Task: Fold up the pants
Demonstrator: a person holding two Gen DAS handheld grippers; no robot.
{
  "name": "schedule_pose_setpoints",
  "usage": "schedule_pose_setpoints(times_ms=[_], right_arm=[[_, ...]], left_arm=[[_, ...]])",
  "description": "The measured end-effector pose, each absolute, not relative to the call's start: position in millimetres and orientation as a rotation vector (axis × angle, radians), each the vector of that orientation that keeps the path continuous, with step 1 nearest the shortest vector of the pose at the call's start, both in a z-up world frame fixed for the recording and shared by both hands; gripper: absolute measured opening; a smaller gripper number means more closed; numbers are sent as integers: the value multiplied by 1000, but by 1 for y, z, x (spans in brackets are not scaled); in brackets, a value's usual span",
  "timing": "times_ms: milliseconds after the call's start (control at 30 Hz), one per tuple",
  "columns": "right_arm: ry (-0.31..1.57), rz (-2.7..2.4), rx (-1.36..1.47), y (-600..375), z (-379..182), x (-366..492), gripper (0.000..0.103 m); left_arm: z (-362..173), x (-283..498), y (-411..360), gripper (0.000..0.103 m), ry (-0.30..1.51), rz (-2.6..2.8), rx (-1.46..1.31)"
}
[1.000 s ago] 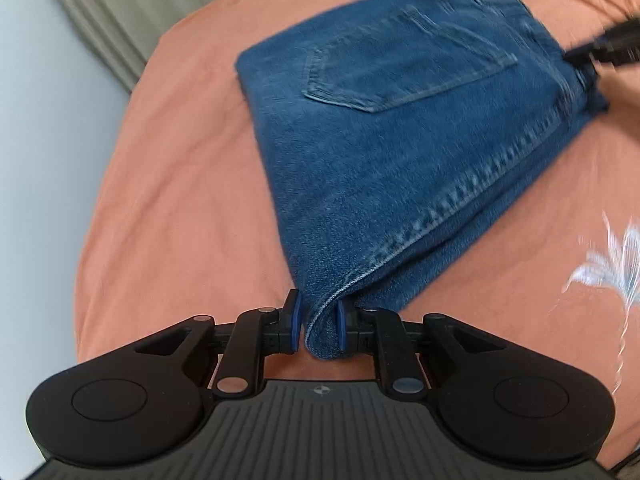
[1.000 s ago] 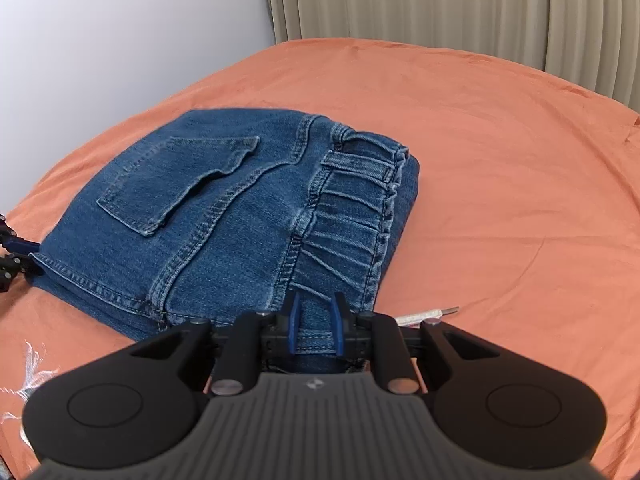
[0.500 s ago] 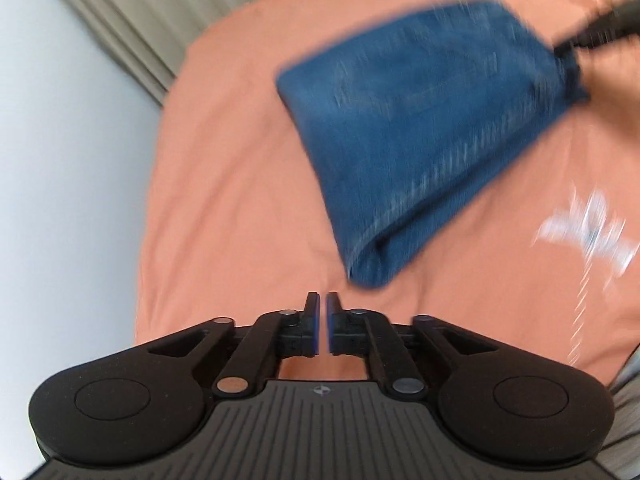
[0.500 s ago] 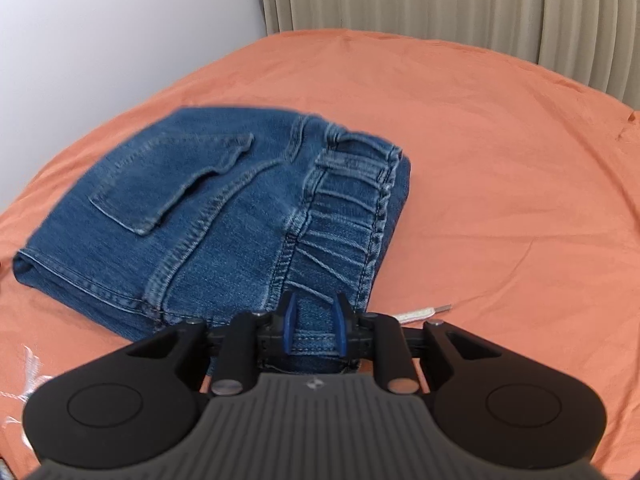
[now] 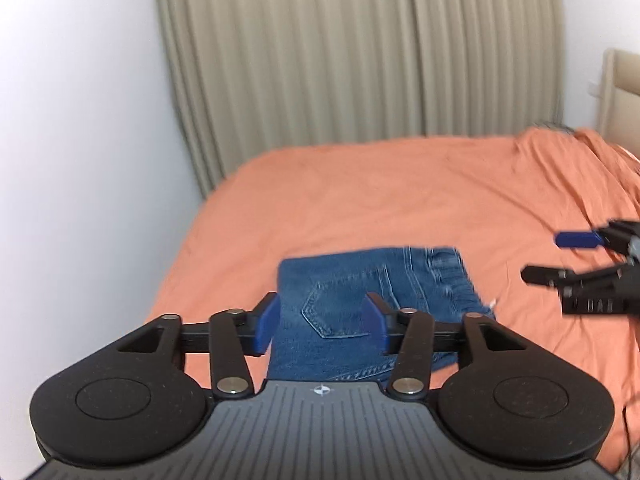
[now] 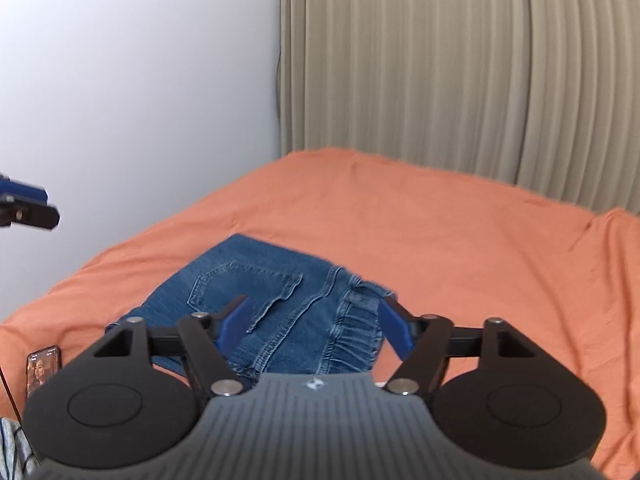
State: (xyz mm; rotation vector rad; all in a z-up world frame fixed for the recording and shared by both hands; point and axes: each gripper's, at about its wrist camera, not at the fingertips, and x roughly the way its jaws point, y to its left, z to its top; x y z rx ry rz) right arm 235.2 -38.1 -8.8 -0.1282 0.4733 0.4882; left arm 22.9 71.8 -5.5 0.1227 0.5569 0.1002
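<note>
Denim — the pants point(image 6: 276, 312) are lying folded into a compact block near the bed's point(image 6: 460, 248) left edge, pocket up, so the fold looks finished. Both the left hand-held gripper point(image 5: 322, 326) and the right hand-held gripper point(image 6: 314, 326) are hovering above, jaws spread wide, gripping nothing — apparently clearing the stack.

Jeans point(image 5: 372, 304) near edge hidden behind left tongs point(image 5: 322, 326); phone point(image 6: 42, 368) screen too small to read.

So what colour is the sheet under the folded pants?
Orange: the plain cotton bed sheet, clearest in the right wrist view.
</note>
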Motion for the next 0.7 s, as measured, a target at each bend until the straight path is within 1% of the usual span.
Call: schedule_pose_setpoints(times_ms=[133, 167, 200, 300, 400, 533, 700], right_arm=[[434, 434, -148, -43, -5, 195, 74], [430, 434, -142, -43, -6, 185, 77], [431, 435, -140, -44, -7, 177, 80], [440, 428, -138, -44, -14, 154, 80], [476, 404, -114, -42, -23, 138, 80], [522, 378, -21, -45, -39, 131, 80], [585, 318, -11, -45, -66, 132, 80]], left_arm=[[-17, -1, 42, 82, 520, 196, 157], [-21, -6, 35, 85, 511, 222, 176], [-27, -11, 29, 90, 510, 239, 197], [-43, -17, 17, 91, 520, 261, 223], [-60, -14, 17, 91, 548, 260, 164], [-83, -8, 18, 92, 599, 270, 101], [-104, -6, 15, 92, 691, 253, 52]])
